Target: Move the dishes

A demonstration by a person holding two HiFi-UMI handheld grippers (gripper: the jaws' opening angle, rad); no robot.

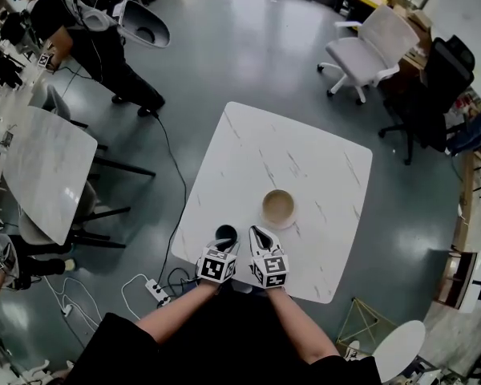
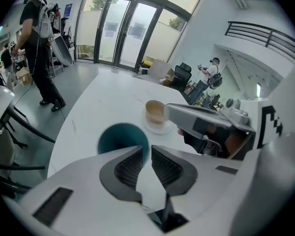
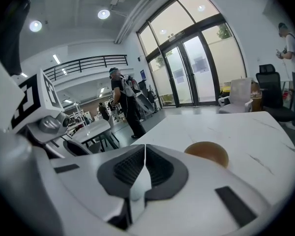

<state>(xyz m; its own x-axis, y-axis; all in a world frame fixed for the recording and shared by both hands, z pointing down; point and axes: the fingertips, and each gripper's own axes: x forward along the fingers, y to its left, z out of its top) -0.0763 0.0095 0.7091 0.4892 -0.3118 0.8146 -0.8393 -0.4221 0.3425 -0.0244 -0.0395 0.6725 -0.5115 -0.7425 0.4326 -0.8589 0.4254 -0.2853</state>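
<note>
A: One teal cup [image 1: 225, 233], upright, mouth up, by the table's [image 1: 305, 151] near edge; one tan bowl [image 1: 278, 207], upright too, further in to its right

B: Left gripper [image 2: 146, 150] just behind the cup, jaws slightly apart, nothing between. Right gripper [image 3: 144, 149] jaws together, empty

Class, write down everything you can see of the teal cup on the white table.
The teal cup is round, its glossy, ceramic-looking inside apparently empty; no handle shows. It stands upright, mouth up, on the white marbled table near its front edge, left of the tan cup. The left hand-held gripper sits at its near side, jaws slightly apart; whether a jaw tip touches the rim cannot be told.
</note>
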